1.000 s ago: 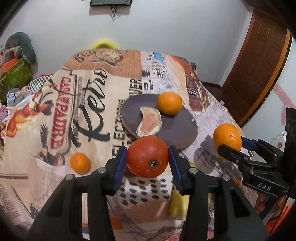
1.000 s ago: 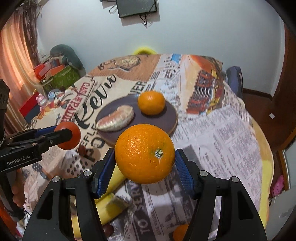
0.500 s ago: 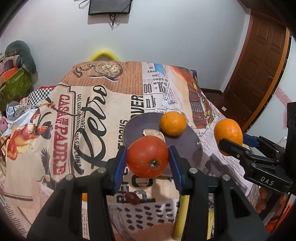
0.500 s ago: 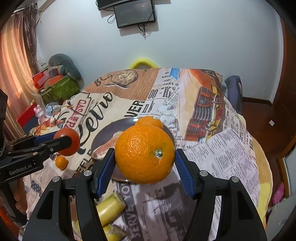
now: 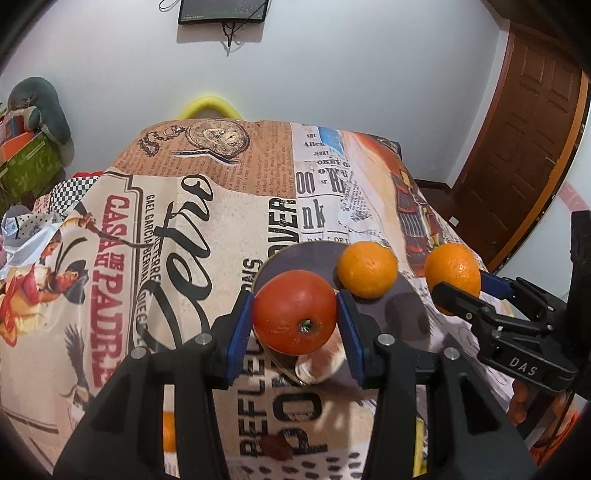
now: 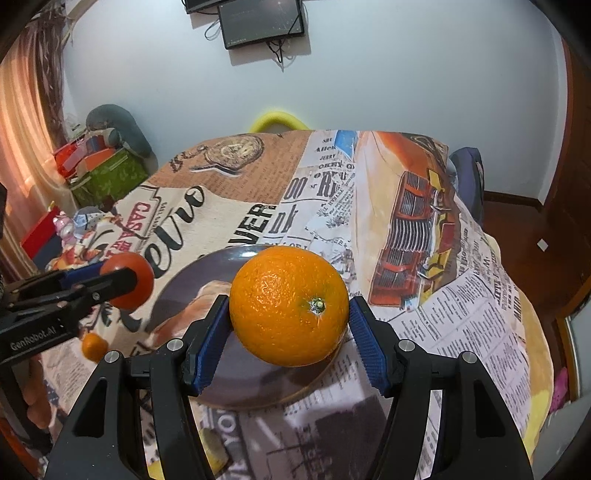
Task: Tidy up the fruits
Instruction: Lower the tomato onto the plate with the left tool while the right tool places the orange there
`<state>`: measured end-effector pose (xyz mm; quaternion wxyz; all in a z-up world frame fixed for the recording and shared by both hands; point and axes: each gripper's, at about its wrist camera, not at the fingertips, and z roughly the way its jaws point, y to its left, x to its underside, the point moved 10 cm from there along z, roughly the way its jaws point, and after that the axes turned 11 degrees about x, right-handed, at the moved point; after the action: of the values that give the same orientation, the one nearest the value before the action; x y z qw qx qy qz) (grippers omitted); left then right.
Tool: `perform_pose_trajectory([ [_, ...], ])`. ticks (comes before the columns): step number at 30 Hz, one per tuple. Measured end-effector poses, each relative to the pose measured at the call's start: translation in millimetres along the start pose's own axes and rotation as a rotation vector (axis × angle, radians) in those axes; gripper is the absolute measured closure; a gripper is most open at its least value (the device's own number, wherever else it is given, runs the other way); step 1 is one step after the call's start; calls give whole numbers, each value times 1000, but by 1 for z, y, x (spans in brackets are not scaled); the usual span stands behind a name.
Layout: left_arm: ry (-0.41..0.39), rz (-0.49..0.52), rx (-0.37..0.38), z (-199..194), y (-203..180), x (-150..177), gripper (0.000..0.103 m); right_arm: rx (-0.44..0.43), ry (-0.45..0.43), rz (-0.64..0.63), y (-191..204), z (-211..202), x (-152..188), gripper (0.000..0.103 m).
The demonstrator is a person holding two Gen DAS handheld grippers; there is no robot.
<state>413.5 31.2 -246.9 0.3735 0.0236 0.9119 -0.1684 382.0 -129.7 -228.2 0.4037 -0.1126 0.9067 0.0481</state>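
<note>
Both fruits are in hand and held above the table, short of release. My left gripper point(image 5: 295, 314) is clamped on the tomato point(image 5: 294, 312), blue pads pressed to its two sides, stem scar facing the camera; my right gripper point(image 6: 289, 317) is clamped likewise on the large orange point(image 6: 289, 305), its stem end turned toward the lens. The dark plate point(image 6: 255, 384) lies directly ahead of and below both sets of fingers. The tomato hangs over its near-left rim, the orange over its near-right part. Both fruits are round, so there is no long axis to align. Already on the plate: a smaller orange point(image 5: 368, 269) toward the far side and a pale peeled fruit piece point(image 6: 212, 291), mostly hidden behind my pads. Judgement: neither hand is clearly nearer; the free space for the orange looks to be on the right. A small orange point(image 6: 94, 346) sits off-plate on the printed tablecloth point(image 5: 229, 206), left of the plate. A monitor point(image 6: 260, 22) hangs on the white wall beyond the table.
</note>
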Motion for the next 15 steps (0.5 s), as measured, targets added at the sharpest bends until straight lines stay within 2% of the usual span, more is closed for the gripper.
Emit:
perform_pose_trajectory([
  [7, 32, 9, -18, 24, 9, -3, 58, 4, 47, 4, -3, 23, 6, 42],
  [15, 89, -29, -31, 50, 23, 8, 58, -2, 89, -7, -1, 35, 17, 42],
])
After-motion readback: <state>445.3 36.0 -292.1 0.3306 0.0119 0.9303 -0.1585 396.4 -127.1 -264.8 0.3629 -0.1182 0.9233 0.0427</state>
